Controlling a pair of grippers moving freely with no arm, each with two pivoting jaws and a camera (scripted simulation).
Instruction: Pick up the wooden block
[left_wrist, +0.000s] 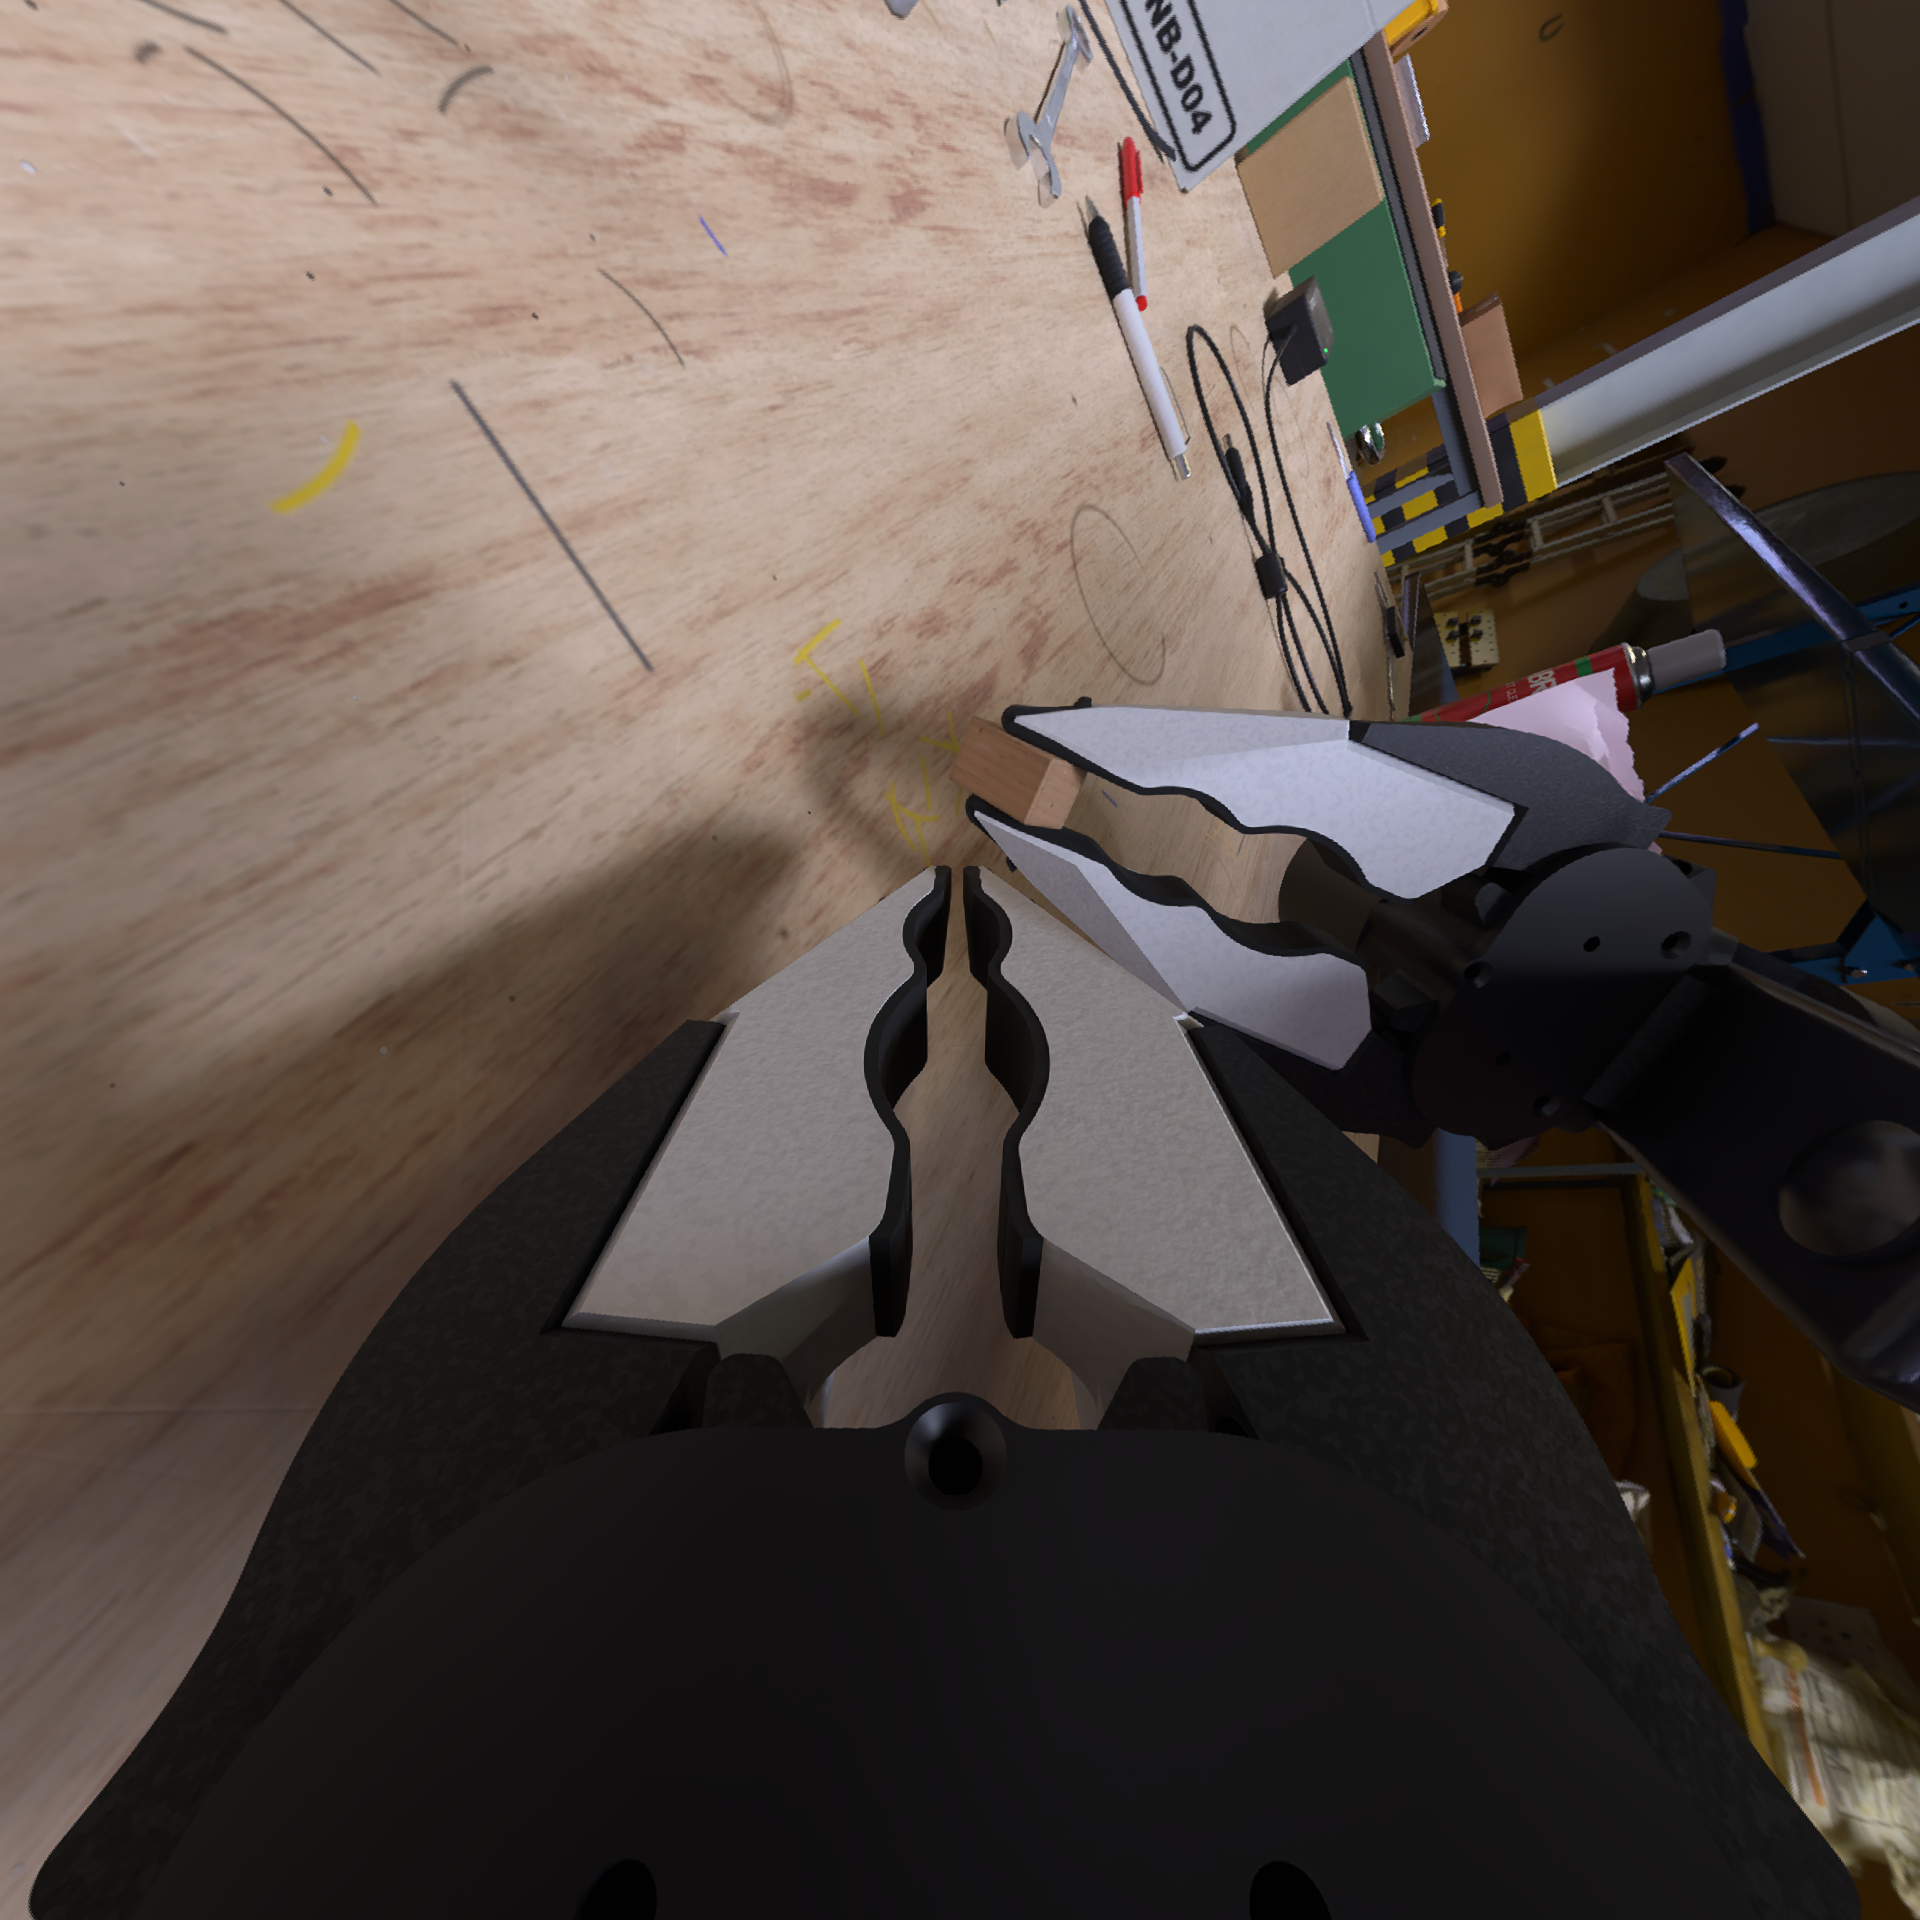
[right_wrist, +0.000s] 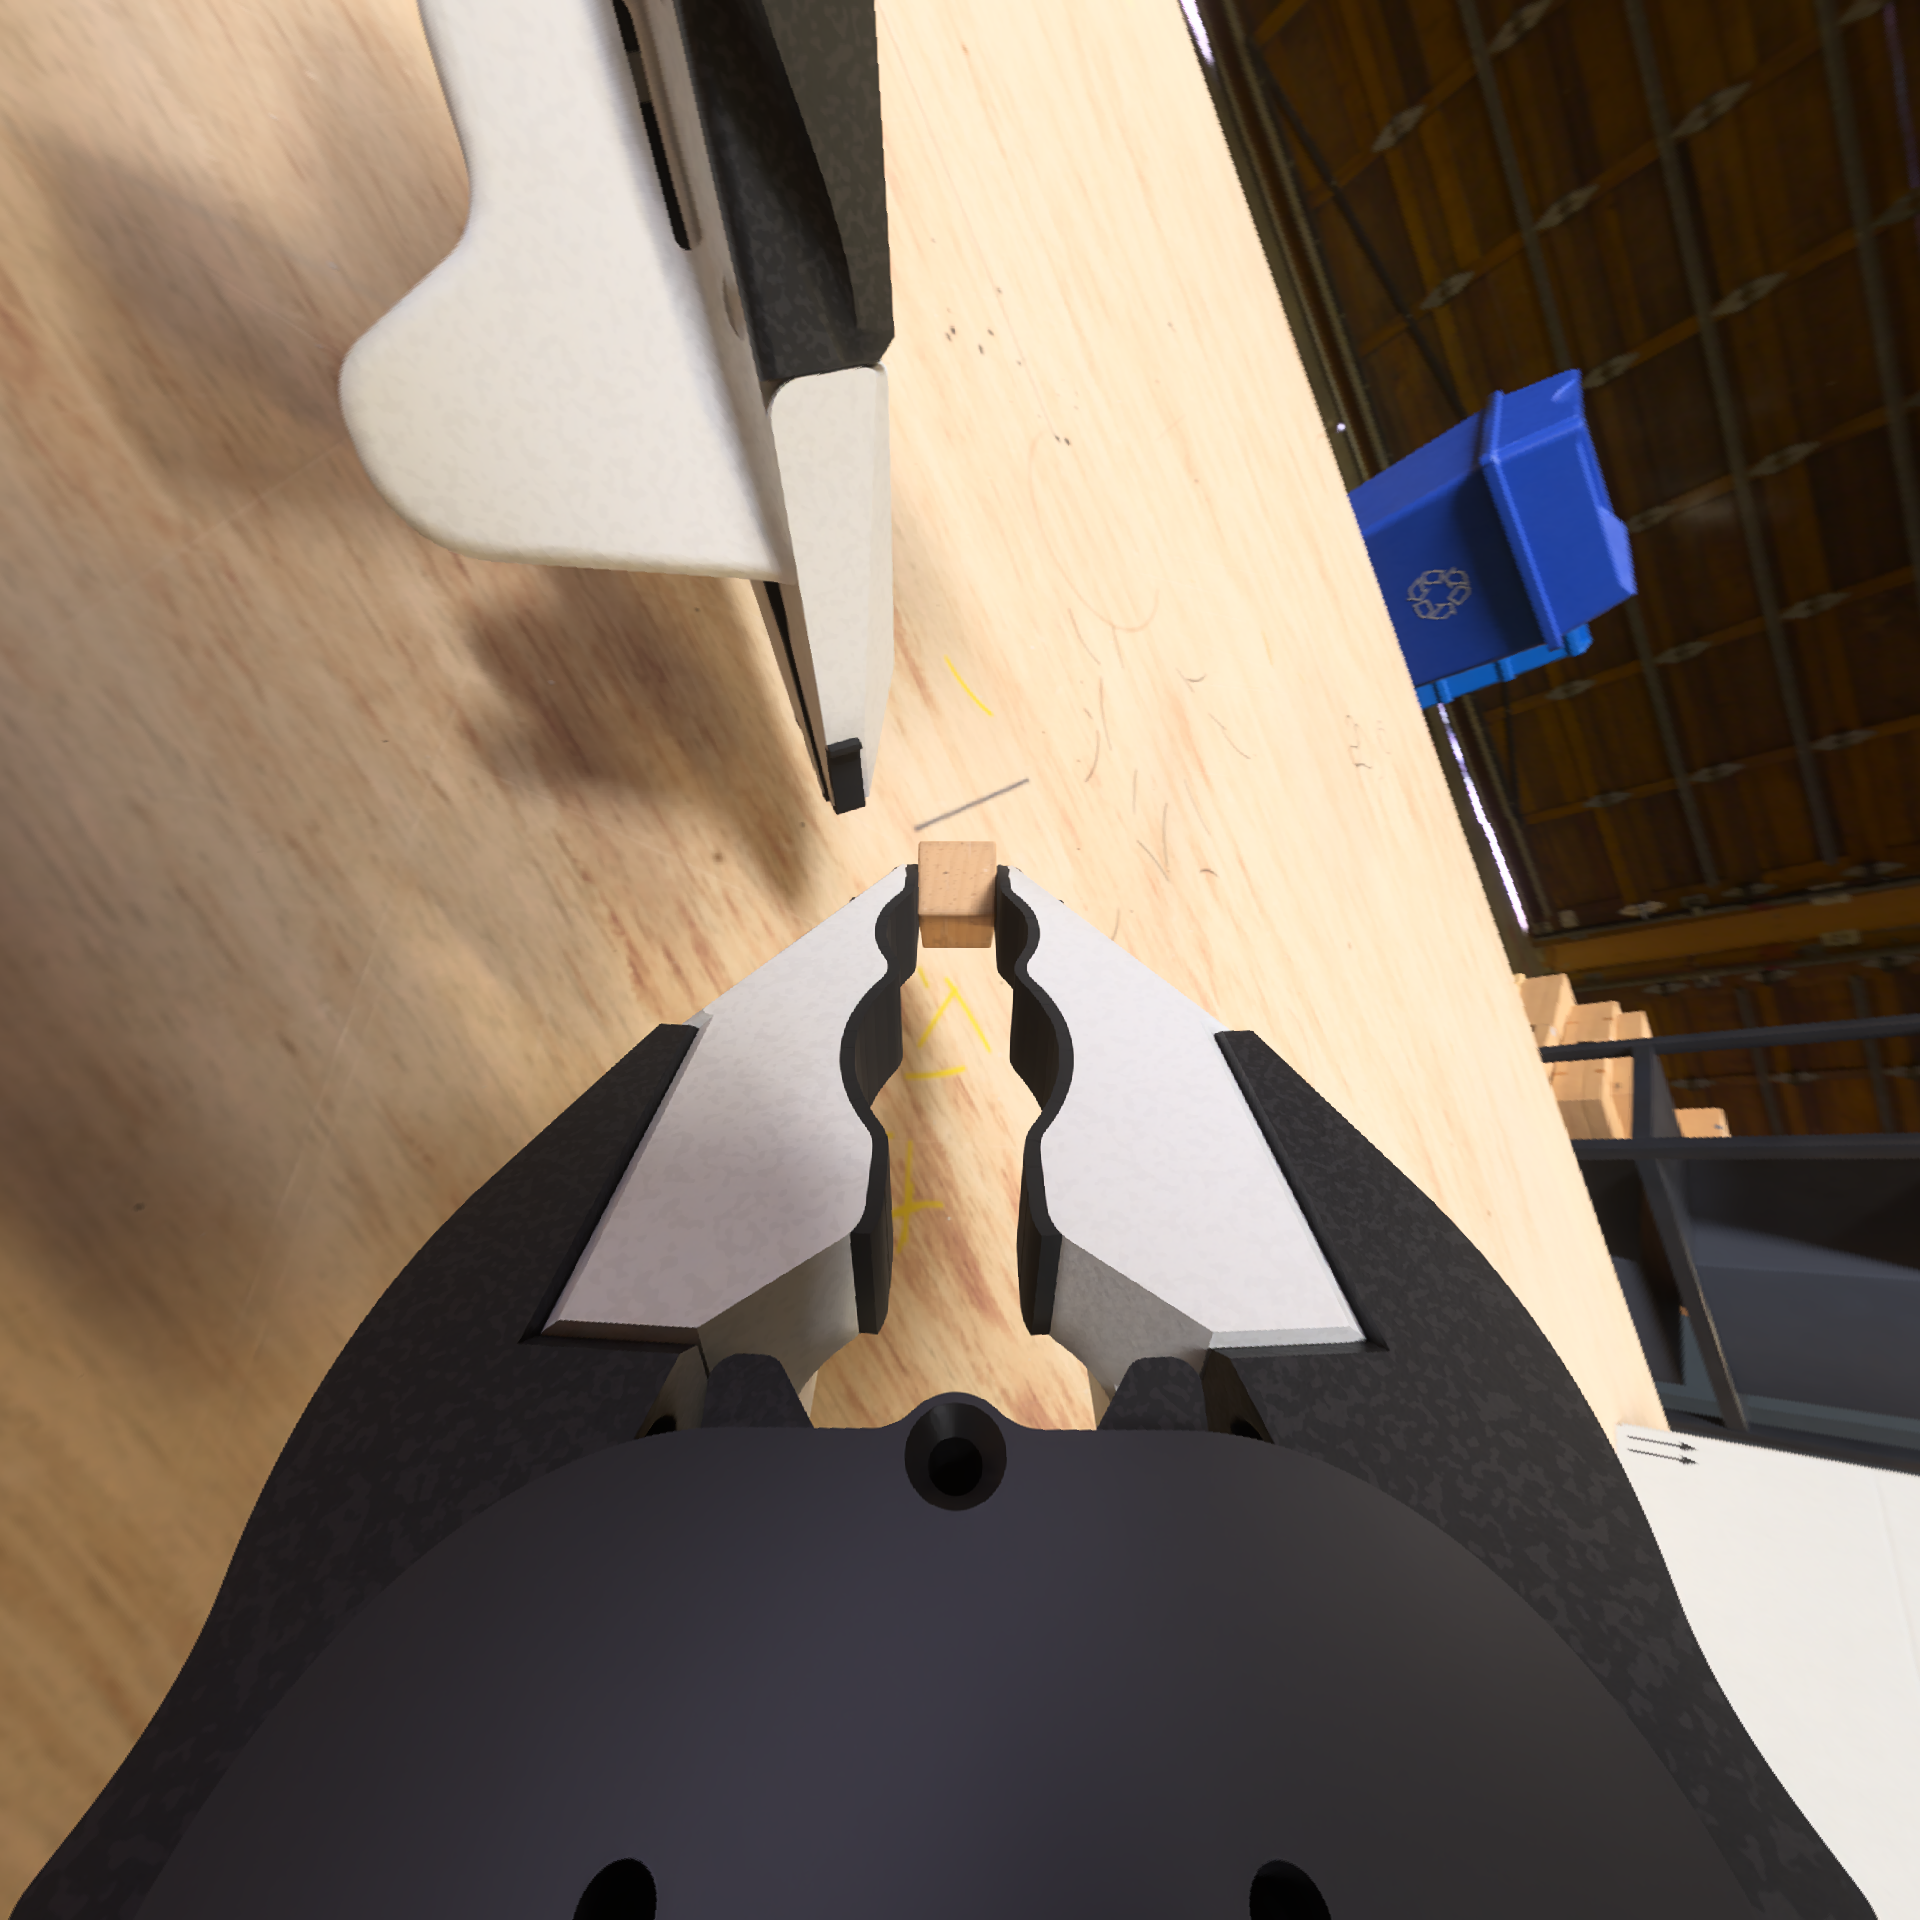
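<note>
The wooden block is a small pale cube on the scratched wooden table. My right gripper is shut on the block, which is pinched between its fingertips. The left wrist view shows the same grip from the side: the right gripper comes in from the right with the block at its tips, low over the table. I cannot tell whether the block touches the surface. My left gripper is shut and empty, with its tips just short of the block. It also shows in the right wrist view.
A red pen, a black-capped pen, a wrench, a black cable with an adapter and a white box lie near the table's far edge. A blue bin stands beyond the table.
</note>
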